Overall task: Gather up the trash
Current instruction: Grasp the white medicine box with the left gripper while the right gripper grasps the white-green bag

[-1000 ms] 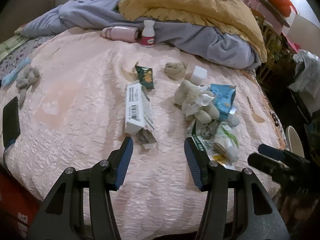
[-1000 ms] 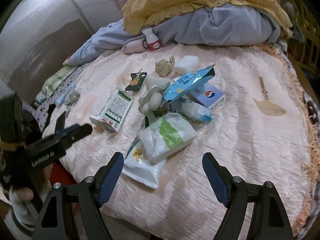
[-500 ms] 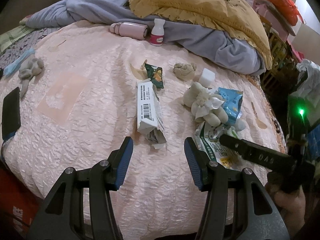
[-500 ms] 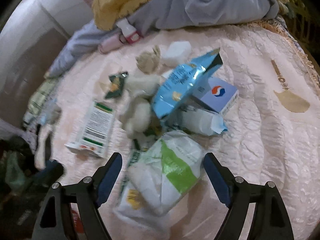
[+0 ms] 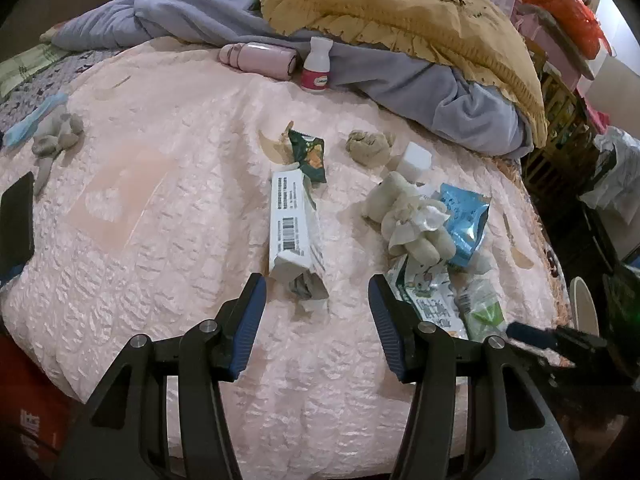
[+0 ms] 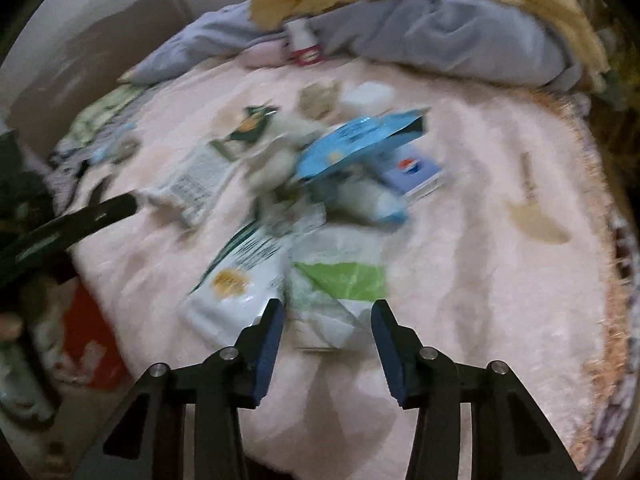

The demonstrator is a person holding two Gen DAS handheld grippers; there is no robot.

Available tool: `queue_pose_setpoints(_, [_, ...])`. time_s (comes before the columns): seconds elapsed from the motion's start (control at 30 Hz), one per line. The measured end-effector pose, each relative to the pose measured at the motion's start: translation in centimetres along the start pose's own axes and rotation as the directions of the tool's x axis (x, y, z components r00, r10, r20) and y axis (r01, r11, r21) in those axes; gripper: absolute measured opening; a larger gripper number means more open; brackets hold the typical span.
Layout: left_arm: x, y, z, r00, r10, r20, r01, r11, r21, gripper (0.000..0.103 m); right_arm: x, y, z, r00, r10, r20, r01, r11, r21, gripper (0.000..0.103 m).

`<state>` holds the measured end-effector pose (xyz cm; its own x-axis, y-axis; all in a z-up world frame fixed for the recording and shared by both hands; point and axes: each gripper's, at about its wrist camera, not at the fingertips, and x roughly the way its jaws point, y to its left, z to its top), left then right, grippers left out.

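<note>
Trash lies on a pink quilted bed (image 5: 160, 168). A crushed white carton with a barcode (image 5: 294, 226) lies just beyond my open, empty left gripper (image 5: 316, 312). Right of it are a crumpled tissue wad (image 5: 412, 220), a blue snack bag (image 5: 466, 224) and a white-green wrapper (image 5: 430, 304). In the blurred right wrist view my right gripper (image 6: 326, 330) has its jaws on either side of the near edge of a white and green plastic packet (image 6: 336, 288); whether they grip it I cannot tell. A white pouch (image 6: 236, 280), the blue bag (image 6: 360, 140) and a small blue-white box (image 6: 416, 172) lie beyond.
A grey blanket (image 5: 420, 76) and a yellow pillow (image 5: 400, 4) are heaped at the far side, with a pink bottle (image 5: 260, 58) and a white bottle (image 5: 318, 66) in front. A black phone (image 5: 16, 220) lies at the left edge. Shelving (image 5: 560, 92) stands at the right.
My right gripper has moved down to the green and white packet and its jaws have narrowed around it. My left gripper has drifted slightly closer to the carton and stays open.
</note>
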<state>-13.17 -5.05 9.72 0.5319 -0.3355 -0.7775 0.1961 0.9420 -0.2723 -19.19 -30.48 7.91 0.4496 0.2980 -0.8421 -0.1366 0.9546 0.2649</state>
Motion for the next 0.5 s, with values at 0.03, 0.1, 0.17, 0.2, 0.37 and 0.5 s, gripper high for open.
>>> queue_pose_setpoints(0.03, [0.0,0.0,0.1,1.000,0.002,0.003,-0.002,1.000,0.001,0.052,-0.7,-0.3,-0.2,0.999,0.024,0.024,-0.024,1.000,0.019,0.050])
queue_pose_setpoints(0.1, [0.1,-0.1,0.3,1.000,0.008,0.003,-0.008,1.000,0.006,0.052,-1.2,-0.3,-0.2,0.999,0.019,0.049,-0.021,0.999,0.040,0.053])
queue_pose_setpoints(0.17, [0.4,-0.2,0.6,1.000,0.012,0.003,-0.012,1.000,0.009,0.052,-1.6,-0.2,0.0,0.997,0.001,0.072,-0.003,0.999,0.032,0.065])
queue_pose_setpoints(0.2, [0.5,-0.2,0.8,1.000,0.017,0.004,-0.017,1.000,0.014,0.052,-1.6,-0.1,0.1,0.997,-0.010,0.077,0.008,1.000,0.025,0.073])
queue_pose_setpoints(0.37, [2.0,-0.2,2.1,0.999,0.048,0.000,-0.048,0.998,0.030,0.052,0.5,-0.2,1.1,0.997,-0.058,0.049,0.056,0.998,0.025,0.075])
queue_pose_setpoints(0.5, [3.8,0.1,3.3,0.997,0.083,-0.002,-0.083,0.996,0.038,0.052,1.8,-0.7,1.3,0.997,-0.073,0.039,0.071,0.997,0.038,0.075])
